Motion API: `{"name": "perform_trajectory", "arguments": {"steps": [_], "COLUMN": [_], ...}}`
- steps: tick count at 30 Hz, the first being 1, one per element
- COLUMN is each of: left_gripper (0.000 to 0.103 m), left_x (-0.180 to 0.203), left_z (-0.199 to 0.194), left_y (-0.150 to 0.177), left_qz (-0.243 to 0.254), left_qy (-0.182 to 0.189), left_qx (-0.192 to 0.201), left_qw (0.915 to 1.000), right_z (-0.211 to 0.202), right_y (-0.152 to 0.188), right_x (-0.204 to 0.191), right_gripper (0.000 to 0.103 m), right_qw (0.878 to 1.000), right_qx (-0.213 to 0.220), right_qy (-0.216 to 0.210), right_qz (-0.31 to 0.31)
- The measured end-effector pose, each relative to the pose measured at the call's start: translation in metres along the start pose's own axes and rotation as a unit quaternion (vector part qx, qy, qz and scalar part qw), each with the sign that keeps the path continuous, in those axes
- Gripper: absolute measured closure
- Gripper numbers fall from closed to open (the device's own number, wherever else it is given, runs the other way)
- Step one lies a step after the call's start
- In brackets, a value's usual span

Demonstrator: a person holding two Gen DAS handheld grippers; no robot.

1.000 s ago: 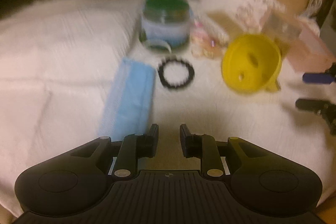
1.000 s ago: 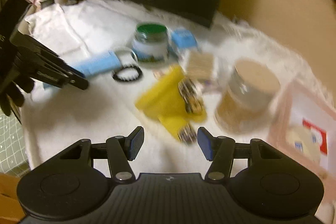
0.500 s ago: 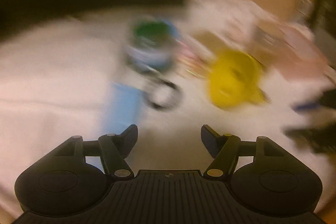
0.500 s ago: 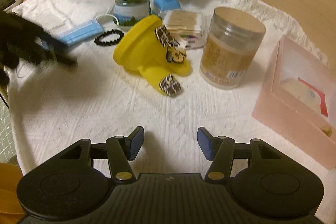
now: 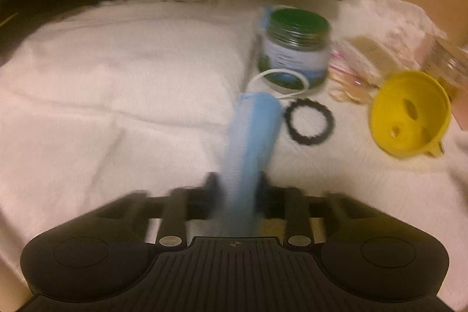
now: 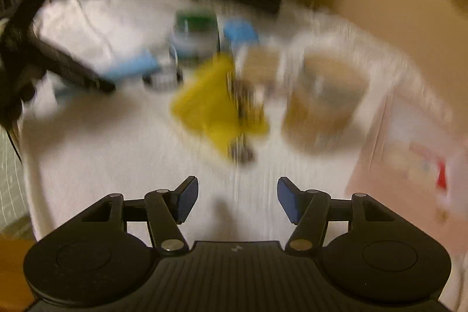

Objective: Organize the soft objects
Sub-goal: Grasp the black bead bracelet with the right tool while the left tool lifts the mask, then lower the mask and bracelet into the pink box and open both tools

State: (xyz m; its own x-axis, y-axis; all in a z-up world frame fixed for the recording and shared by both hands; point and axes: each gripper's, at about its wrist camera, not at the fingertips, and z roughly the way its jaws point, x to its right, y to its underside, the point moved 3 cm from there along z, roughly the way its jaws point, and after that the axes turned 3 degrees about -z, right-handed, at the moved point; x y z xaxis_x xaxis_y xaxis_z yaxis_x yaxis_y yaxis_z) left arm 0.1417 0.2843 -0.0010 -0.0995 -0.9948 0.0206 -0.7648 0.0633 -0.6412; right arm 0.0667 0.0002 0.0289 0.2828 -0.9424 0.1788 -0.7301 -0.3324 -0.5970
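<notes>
A blue face mask [image 5: 251, 130] lies lengthwise on the white cloth [image 5: 117, 78], with its white ear loop curling in front of the jar. Its near end runs up between the fingers of my left gripper [image 5: 237, 189]. The jaws are closing, and both dark pads touch the mask's sides. In the blurred right wrist view the mask [image 6: 131, 66] shows at mid-left, and the left gripper [image 6: 99, 82] reaches in over it. My right gripper [image 6: 237, 201] hovers over bare cloth, its jaws opening a little, nothing between the blue pads.
A green-lidded jar [image 5: 295, 48] stands behind the mask. A black bead bracelet [image 5: 308, 122] lies just right of it and a yellow funnel [image 5: 409, 119] farther right. A tan jar [image 6: 324, 98] and a pink box [image 6: 409, 165] sit on the right.
My left gripper opened wide, moved over the near end of the blue mask and closed in on it. The right gripper kept about the same gap.
</notes>
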Motion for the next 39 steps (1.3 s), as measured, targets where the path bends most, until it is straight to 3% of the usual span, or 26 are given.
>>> {"name": "perform_trajectory", "arguments": {"steps": [4, 8, 10, 12, 15, 16, 18, 19, 21, 24, 29, 34, 39], "left_gripper": [0.091, 0.091, 0.091, 0.091, 0.091, 0.091, 0.091, 0.091, 0.091, 0.091, 0.091, 0.091, 0.091], "left_x": [-0.018, -0.03, -0.037, -0.045, -0.057, -0.061, -0.067, -0.069, -0.07, -0.071, -0.046, 0.017, 0.107], "left_z": [-0.014, -0.029, -0.037, -0.04, -0.04, -0.04, -0.043, -0.044, -0.05, -0.058, -0.068, -0.071, -0.069], "left_y": [0.002, -0.001, -0.002, -0.004, -0.006, -0.007, -0.009, -0.014, -0.026, -0.057, -0.123, -0.177, -0.198], "left_qz": [-0.049, -0.081, -0.104, -0.125, -0.149, -0.156, -0.163, -0.162, -0.151, -0.134, -0.096, -0.062, -0.009], "left_qy": [0.035, 0.041, 0.043, 0.044, 0.044, 0.043, 0.041, 0.04, 0.036, 0.032, 0.043, 0.109, 0.187], "left_qx": [0.021, 0.054, 0.066, 0.073, 0.079, 0.081, 0.086, 0.09, 0.103, 0.129, 0.179, 0.197, 0.192], "left_qw": [0.998, 0.9944, 0.9915, 0.9884, 0.9846, 0.9834, 0.9821, 0.9819, 0.9826, 0.982, 0.9782, 0.9723, 0.9635], "right_z": [-0.006, 0.04, 0.075, 0.114, 0.159, 0.169, 0.175, 0.172, 0.159, 0.112, 0.037, -0.034, -0.088], "right_y": [-0.061, -0.117, -0.132, -0.137, -0.135, -0.13, -0.129, -0.128, -0.13, -0.142, -0.162, -0.163, -0.133], "right_x": [-0.014, -0.039, -0.054, -0.071, -0.082, -0.086, -0.092, -0.092, -0.084, -0.058, 0.0, 0.062, 0.13], "right_gripper": [0.043, 0.044, 0.053, 0.071, 0.075, 0.077, 0.097, 0.097, 0.097, 0.097, 0.097, 0.097, 0.097], "right_qw": [0.998, 0.992, 0.989, 0.99, 0.988, 0.987, 0.989, 0.988, 0.986, 0.988, 0.992, 0.991, 0.983], "right_qx": [0.057, 0.0, -0.026, -0.055, -0.095, -0.108, -0.102, -0.104, -0.102, -0.047, 0.035, 0.109, 0.138], "right_qy": [-0.028, -0.12, -0.141, -0.127, -0.122, -0.119, -0.111, -0.115, -0.133, -0.143, -0.107, -0.038, 0.045], "right_qz": [-0.012, 0.036, 0.046, 0.028, 0.019, 0.017, 0.0, -0.006, 0.005, 0.016, 0.048, 0.074, 0.109]}}
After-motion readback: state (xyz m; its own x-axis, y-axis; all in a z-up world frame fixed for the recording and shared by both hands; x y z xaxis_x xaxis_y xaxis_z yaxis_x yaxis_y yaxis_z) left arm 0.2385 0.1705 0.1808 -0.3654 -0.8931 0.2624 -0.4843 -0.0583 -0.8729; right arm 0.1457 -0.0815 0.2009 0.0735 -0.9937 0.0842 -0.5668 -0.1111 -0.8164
